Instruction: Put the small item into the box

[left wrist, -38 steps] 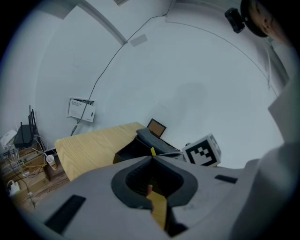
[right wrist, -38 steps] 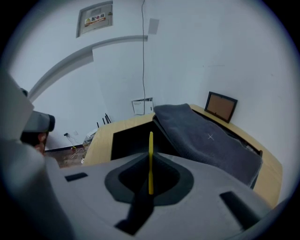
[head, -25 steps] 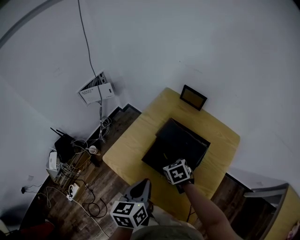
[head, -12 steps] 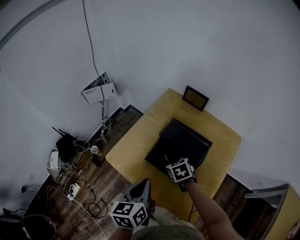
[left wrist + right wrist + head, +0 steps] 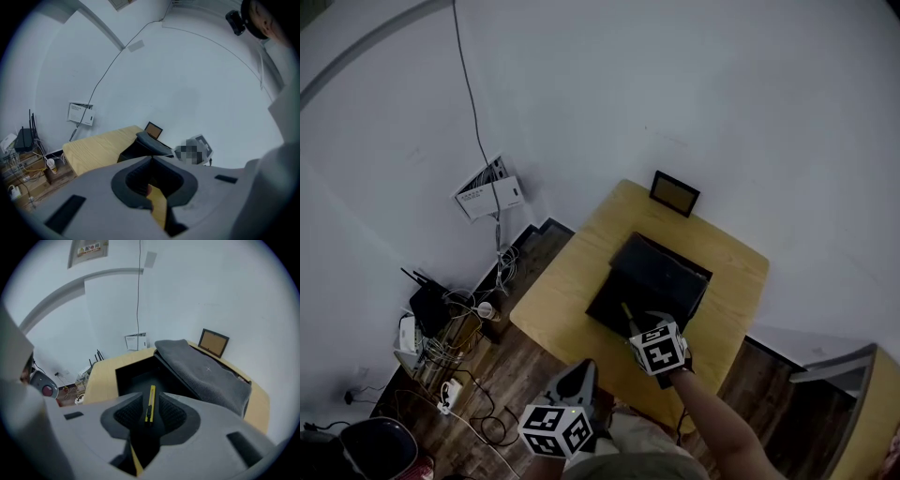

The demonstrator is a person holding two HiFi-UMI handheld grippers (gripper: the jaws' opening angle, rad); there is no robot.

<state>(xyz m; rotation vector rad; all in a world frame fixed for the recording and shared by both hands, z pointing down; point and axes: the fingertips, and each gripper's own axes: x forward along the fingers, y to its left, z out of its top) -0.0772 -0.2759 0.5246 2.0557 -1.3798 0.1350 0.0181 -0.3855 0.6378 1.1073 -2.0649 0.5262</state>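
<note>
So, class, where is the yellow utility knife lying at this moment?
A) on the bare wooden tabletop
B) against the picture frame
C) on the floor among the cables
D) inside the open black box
D: the right gripper view shows the yellow utility knife lying flat on the bottom of the open black box.

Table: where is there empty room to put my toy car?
The biggest bare patch of the table is its left side, between the box and the left edge. A thinner strip lies between the box and the picture frame at the wall. The middle is crowded: the open box and its lid fill it.
</note>
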